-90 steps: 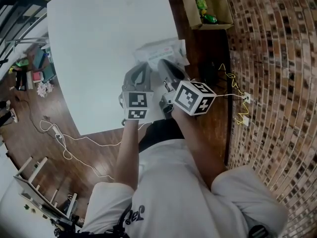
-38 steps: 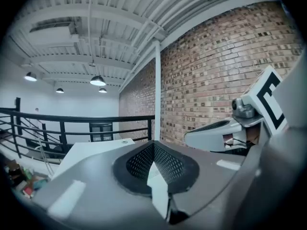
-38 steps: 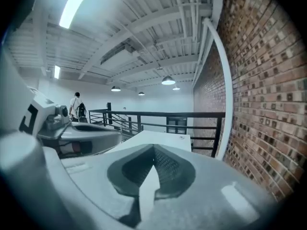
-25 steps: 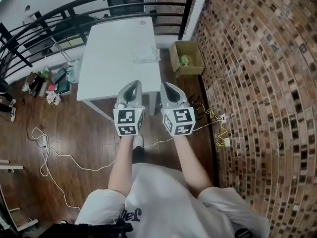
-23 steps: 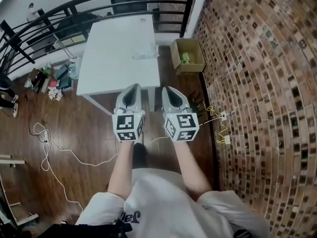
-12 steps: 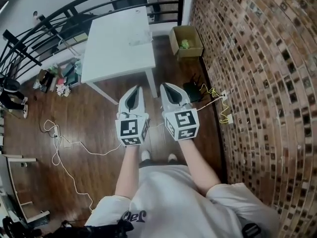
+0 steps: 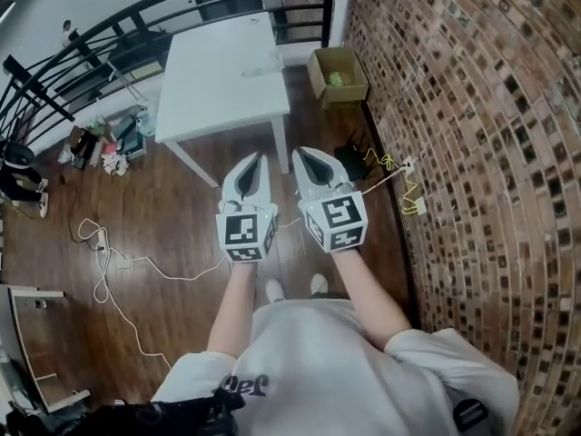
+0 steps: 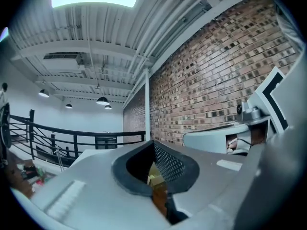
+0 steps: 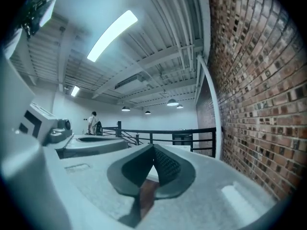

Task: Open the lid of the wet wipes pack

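Note:
The wet wipes pack [image 7: 260, 64] is a small pale packet lying near the right edge of the white table [image 7: 213, 80], far ahead of me. Both grippers are held level and side by side over the wooden floor, well short of the table. My left gripper [image 7: 261, 158] is shut with nothing in it, and its tips meet in the left gripper view [image 8: 153, 143]. My right gripper [image 7: 297, 153] is also shut and empty, with its tips together in the right gripper view [image 9: 153, 147]. Each gripper view shows the other gripper beside it.
A brick wall [image 7: 472, 153] runs along the right. A cardboard box [image 7: 338, 73] stands by the table's right side. A black railing [image 7: 109, 34] runs behind the table. White cables [image 7: 118, 262] trail on the floor; a yellow cable [image 7: 399, 175] hangs at the wall.
The grippers were at the pack on the table; since then they have drawn back from it, side by side. The table now lies farther off and the floor shows under the grippers.

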`<state>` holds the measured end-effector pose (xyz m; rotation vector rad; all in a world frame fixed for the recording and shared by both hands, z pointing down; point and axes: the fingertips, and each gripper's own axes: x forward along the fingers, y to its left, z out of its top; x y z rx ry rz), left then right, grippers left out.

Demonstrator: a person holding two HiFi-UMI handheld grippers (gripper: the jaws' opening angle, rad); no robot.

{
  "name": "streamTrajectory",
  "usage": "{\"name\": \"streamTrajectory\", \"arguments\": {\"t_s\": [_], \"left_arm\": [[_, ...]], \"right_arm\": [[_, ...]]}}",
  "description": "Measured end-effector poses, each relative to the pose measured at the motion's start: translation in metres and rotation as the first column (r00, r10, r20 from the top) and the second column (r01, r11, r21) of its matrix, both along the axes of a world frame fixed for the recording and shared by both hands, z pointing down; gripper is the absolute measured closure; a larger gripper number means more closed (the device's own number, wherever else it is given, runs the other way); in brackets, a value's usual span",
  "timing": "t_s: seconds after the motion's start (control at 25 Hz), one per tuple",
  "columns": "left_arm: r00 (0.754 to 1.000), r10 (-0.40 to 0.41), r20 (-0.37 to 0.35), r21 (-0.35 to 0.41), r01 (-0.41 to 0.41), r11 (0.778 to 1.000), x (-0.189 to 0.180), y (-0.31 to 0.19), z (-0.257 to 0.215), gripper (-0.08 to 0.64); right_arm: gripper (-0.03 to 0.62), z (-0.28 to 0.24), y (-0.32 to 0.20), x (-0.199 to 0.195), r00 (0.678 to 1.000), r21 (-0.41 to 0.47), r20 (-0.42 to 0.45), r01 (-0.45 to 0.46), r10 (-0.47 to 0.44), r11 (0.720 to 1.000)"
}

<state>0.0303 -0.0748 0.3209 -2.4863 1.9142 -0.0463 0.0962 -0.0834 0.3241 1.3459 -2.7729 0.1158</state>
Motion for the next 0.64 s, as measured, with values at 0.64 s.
{"name": "streamTrajectory", "arguments": {"t_s": [0.64], "left_arm": [[1.0, 0.018, 0.021, 0.002, -0.018, 1.0, -0.012, 0.02, -0.001, 0.545]], "right_arm": [[0.601, -0.008, 0.017, -0.003, 0.999, 0.026, -0.002, -0.044, 0.044, 0.999]]}}
